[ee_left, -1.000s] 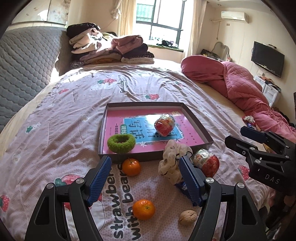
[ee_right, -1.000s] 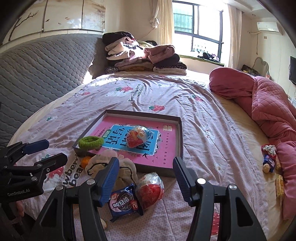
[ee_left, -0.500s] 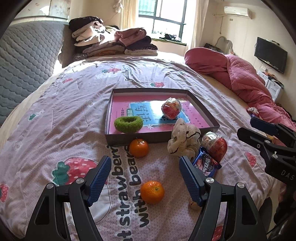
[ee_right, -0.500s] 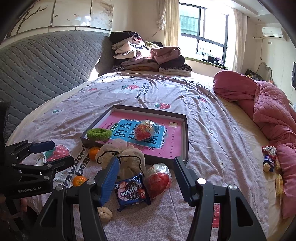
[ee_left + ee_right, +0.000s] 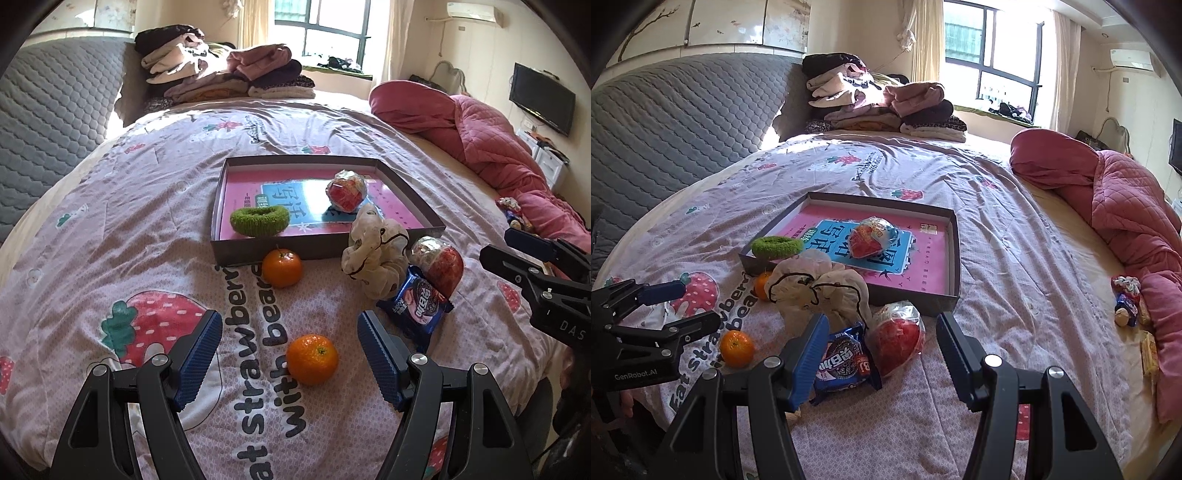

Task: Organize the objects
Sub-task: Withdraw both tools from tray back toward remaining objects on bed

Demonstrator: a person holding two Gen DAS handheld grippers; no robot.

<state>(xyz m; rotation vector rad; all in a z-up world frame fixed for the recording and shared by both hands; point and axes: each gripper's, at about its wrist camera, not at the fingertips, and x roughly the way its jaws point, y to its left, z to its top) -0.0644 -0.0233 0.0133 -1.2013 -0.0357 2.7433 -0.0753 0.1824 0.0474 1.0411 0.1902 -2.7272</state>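
Observation:
A shallow grey tray with a pink floor lies on the bed, holding a green scrunchie and a wrapped red ball. In front of it lie two oranges, a cream drawstring pouch, a blue biscuit packet and a second wrapped red ball. My left gripper is open, low over the near orange. My right gripper is open, with the packet and red ball between its fingers, untouched.
Folded clothes are stacked at the head of the bed beside a grey quilted headboard. A pink quilt is bunched along the right side, with small snacks lying near it. A wall television hangs at right.
Both grippers have sunk toward the bed and pulled back, so the tray sits farther up the views. The near orange now lies between the left fingers. Nothing was gripped.

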